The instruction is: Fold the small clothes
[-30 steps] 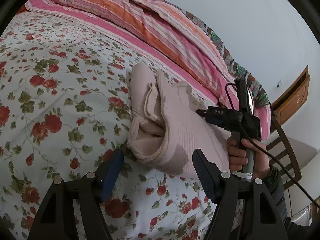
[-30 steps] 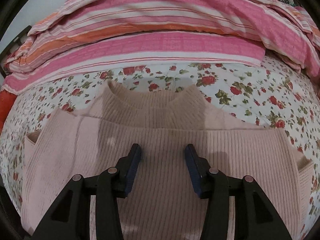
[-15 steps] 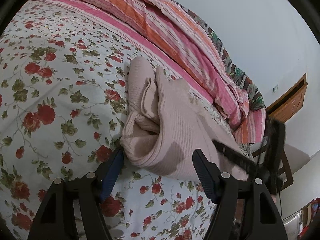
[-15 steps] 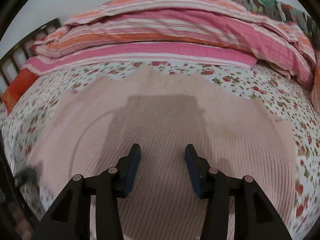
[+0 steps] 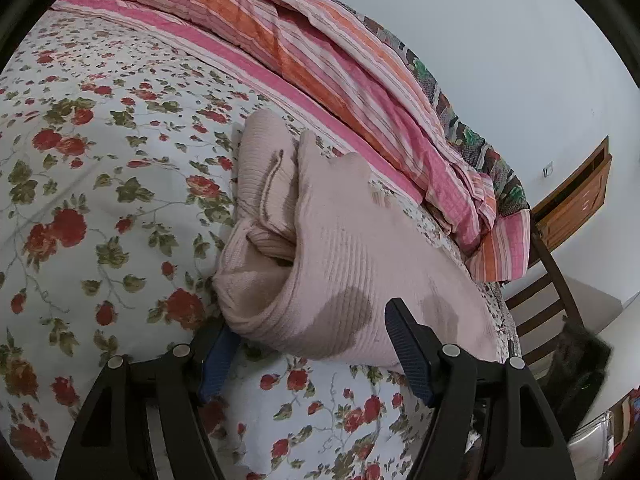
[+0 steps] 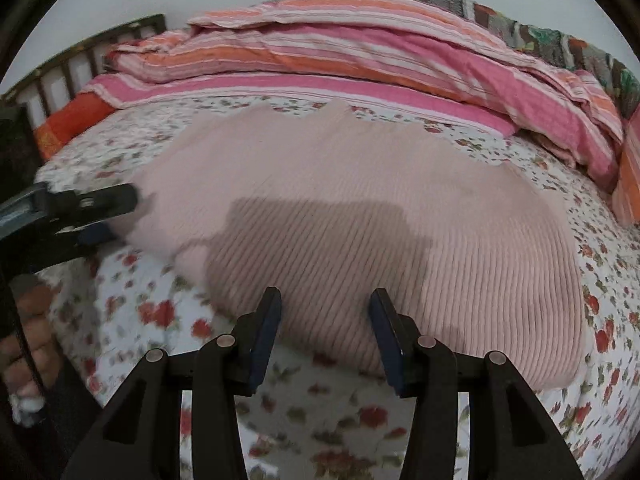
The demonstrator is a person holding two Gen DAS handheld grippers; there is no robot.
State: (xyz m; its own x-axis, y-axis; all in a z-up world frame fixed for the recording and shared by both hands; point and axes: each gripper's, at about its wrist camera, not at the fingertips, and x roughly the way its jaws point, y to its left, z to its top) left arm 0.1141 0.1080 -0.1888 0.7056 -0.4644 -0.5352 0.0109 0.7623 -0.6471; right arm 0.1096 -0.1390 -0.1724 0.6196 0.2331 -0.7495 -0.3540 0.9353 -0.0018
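**Now pulled back: both grippers clear of the folded pink sweater**

Seconds on, the ribbed pink sweater (image 6: pixel 360 216) lies folded on the floral bedsheet (image 5: pixel 100 200), its hem edge nearest the right camera and its collar points at the far side. A second ago the right gripper (image 6: pixel 325 340) stood over the knit; it has since drawn back toward the near edge of the bed, fingers apart and holding nothing, with bare sheet now showing beneath them. The left gripper (image 5: pixel 310 356) has closed in on the sweater's left end, where the tucked sleeve bunches into a loose roll (image 5: pixel 256 248); its jaws stand wide, one finger (image 5: pixel 218 354) touching or just beside the cloth, nothing clamped.

Judged from the lie of the garment, the main fold appears done, and the untidy left end is what remains to be squared or folded over.

Along the far side runs a heaped striped quilt (image 6: pixel 360 52), near the collar but apart from it, leaving little room to push the sweater away. A wooden chair (image 5: pixel 548 280) stands past the right end of the bed, and a slatted headboard (image 6: pixel 72 64) closes the far left.
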